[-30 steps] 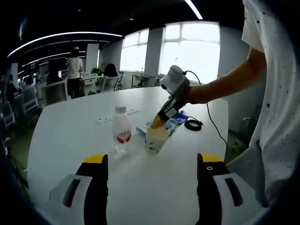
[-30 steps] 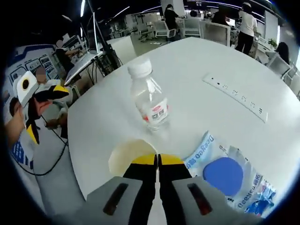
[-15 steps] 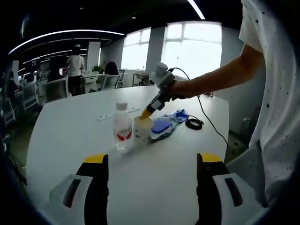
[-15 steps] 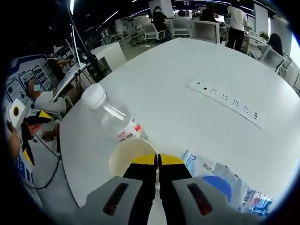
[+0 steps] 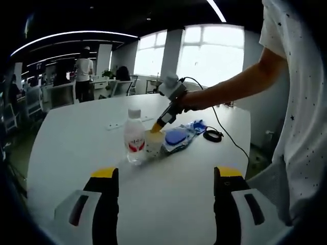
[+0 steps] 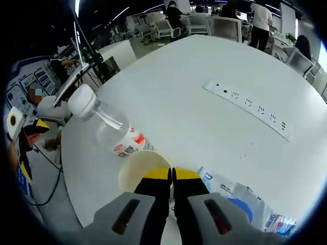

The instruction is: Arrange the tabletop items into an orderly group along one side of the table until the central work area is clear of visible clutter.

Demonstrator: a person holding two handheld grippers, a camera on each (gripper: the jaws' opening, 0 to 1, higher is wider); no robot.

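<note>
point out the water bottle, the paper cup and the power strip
water bottle (image 5: 134,143), left gripper view, on its red label
paper cup (image 5: 153,144), left gripper view, on its side wall
power strip (image 6: 248,108), right gripper view, mid-length on its top face

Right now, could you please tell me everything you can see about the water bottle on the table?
The water bottle is small, of clear plastic, with a white screw cap and a label in red and white around its middle. It looks empty or nearly so. It stands upright on the white table, right beside the paper cup, seemingly touching it. The right gripper is shut on the cup's rim, not on the bottle. The left gripper is open, well short of it.
</note>
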